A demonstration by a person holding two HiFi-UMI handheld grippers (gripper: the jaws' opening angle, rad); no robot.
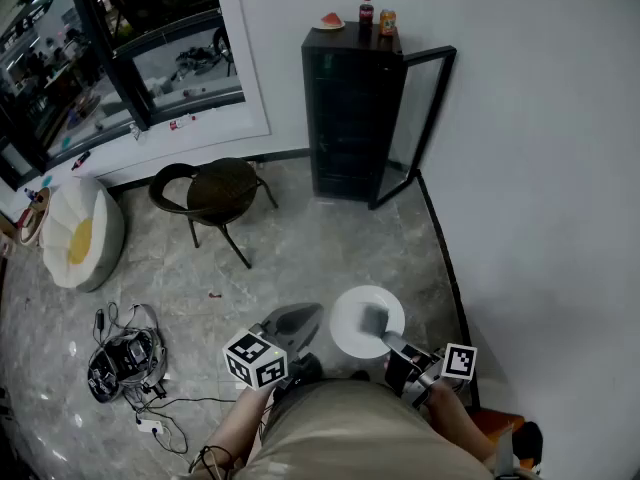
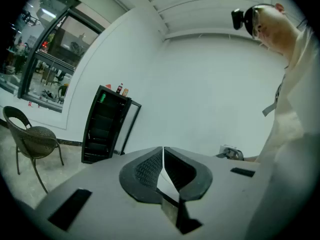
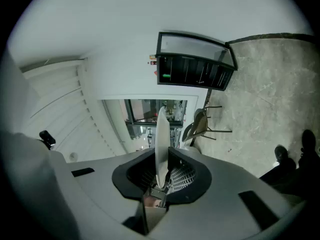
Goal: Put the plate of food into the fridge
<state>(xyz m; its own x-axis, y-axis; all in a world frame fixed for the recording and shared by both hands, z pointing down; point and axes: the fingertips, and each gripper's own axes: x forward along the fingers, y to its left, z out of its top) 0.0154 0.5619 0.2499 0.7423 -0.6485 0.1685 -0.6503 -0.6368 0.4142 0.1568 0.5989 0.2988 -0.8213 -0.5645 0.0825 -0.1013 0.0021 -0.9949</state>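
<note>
Person standing on a grey stone floor (image 1: 300, 258). The right gripper (image 1: 376, 320) is clamped on the rim of a white round plate (image 1: 350, 320), which is held level in front of the body (edge-on between the jaws in the right gripper view). The left gripper (image 1: 300, 320) is just beside the plate, its jaws pressed together on nothing. The tall black fridge (image 1: 345, 118) stands well apart against the wall, its glass door (image 1: 418, 118) swung open. A dark wicker chair (image 1: 222, 190) is at its left.

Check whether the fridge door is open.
Open: the glass door stands swung out from the black fridge, leaving its front uncovered.
</note>
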